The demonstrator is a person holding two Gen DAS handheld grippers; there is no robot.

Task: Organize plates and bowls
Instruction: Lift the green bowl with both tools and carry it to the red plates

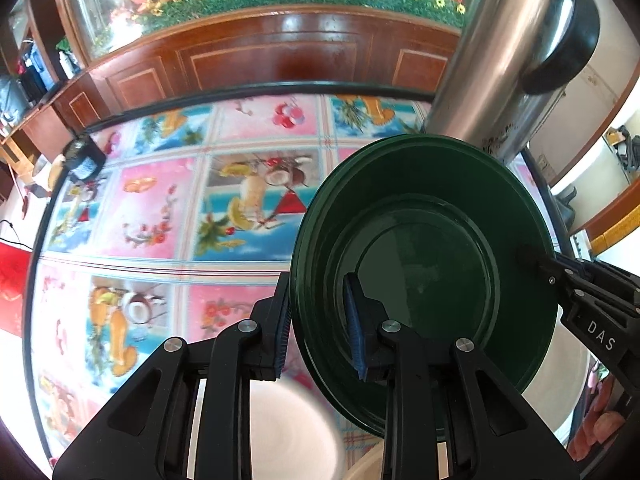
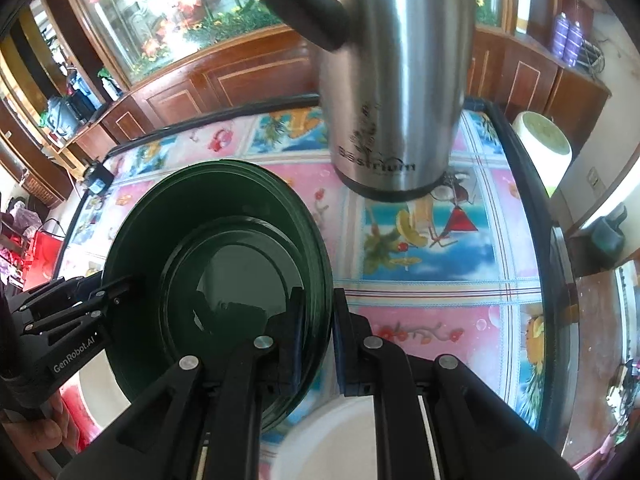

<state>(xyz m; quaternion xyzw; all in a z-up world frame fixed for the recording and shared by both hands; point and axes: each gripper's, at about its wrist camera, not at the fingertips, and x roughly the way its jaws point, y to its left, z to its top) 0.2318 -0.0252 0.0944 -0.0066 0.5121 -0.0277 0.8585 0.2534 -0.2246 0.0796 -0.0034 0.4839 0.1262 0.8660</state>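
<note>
Tall brushed-steel flask with black handle [image 2: 396, 80] stands ahead of both claws, close behind the plate. Dark green round plastic plate [image 1: 424, 264], tilted and lifted off the fruit-patterned tablecloth [image 1: 160, 216], sits between the claws. Left gripper [image 1: 318, 332] pinches its left rim; right gripper [image 2: 318, 340] straddles the right rim, contact unclear. A pale round dish [image 2: 332, 440] lies just beneath. Judgement: level the plate, keep both grips even, lower clear of the flask.

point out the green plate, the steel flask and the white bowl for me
green plate [image 1: 424, 276], left wrist view, on its flat centre.
steel flask [image 2: 396, 80], right wrist view, on its shiny body.
white bowl [image 2: 328, 440], right wrist view, on its inside near the bottom edge.
</note>
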